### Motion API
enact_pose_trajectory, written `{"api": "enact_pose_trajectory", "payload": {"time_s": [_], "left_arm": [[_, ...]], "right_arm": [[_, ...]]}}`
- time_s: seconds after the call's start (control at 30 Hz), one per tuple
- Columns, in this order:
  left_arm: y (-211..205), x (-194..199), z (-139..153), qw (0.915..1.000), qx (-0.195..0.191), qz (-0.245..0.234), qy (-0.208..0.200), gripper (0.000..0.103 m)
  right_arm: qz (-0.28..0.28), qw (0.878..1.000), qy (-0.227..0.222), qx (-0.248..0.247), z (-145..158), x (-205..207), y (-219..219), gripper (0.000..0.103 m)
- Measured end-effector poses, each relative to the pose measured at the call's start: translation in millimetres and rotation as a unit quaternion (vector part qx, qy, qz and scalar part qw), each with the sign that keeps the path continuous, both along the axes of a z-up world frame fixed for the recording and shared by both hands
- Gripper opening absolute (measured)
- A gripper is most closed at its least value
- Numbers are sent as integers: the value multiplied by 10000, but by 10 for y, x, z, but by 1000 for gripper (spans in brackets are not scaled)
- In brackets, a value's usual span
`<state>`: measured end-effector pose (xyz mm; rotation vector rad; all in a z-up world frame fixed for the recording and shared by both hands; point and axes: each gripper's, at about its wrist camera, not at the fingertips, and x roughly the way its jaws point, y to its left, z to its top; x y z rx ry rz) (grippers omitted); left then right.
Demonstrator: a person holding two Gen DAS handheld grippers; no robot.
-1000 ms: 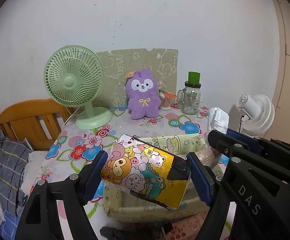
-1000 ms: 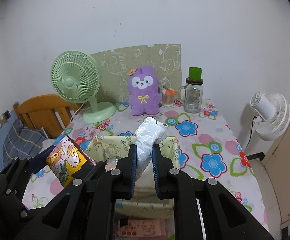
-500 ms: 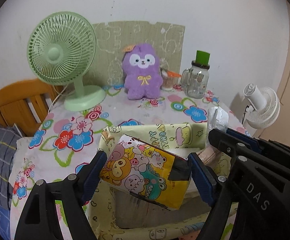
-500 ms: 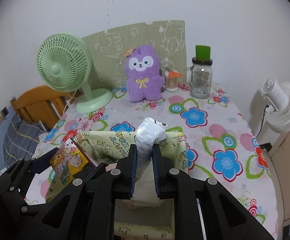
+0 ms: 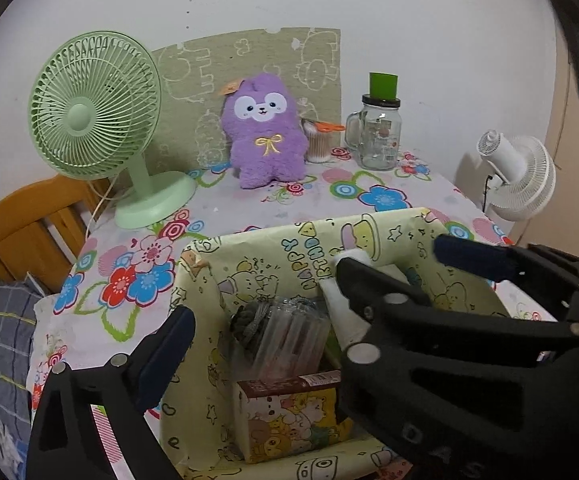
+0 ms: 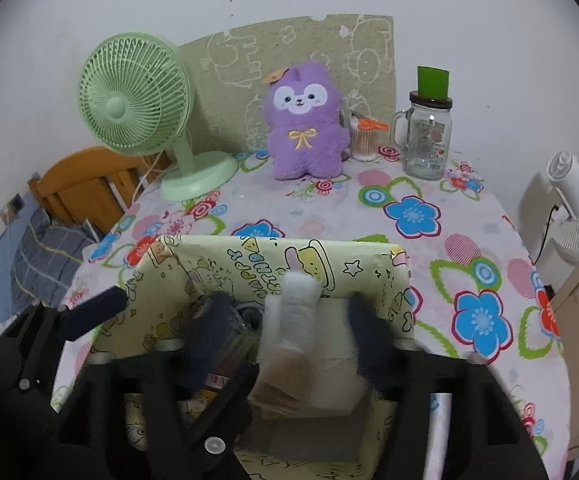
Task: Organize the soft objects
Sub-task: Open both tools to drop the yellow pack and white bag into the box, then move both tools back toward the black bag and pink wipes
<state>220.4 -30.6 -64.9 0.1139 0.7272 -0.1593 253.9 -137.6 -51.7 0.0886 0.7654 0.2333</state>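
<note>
While right-wrist blurs, left-wrist shows cartoon pack (image 5: 289, 420) inside box (image 5: 369, 236).

Cartoon-printed packet (image 5: 289, 416) lies inside the yellow fabric box (image 5: 205, 280), left tongs (image 5: 273, 320) spread, empty.

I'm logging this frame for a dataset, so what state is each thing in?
Left hand-held gripper: open, empty, over the bin.
Right hand-held gripper: open, blurred.
Cartoon packet: inside the bin, released.
White bundle: in the bin, upright.
Fabric bin: open-topped, filled.
Purple plush: upright on the table.
Glass jar: lidded.
Green fan: standing.
</note>
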Motion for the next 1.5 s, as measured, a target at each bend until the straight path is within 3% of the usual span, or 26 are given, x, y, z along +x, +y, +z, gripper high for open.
{"api": "enact_pose_trajectory", "payload": {"time_s": [0.37, 0.73, 1.5], "left_arm": [[-19, -105, 84, 10000, -30, 30, 3, 103], [-60, -393, 261, 9997, -19, 50, -230, 103], [-60, -1055, 498, 9980, -151, 87, -612, 103]], "right_arm": [[-103, 9999, 48, -119, 60, -133, -25, 80], [-232, 9989, -298, -267, 278, -491, -75, 90], [-497, 9943, -864, -382, 588, -1251, -117, 96]]}}
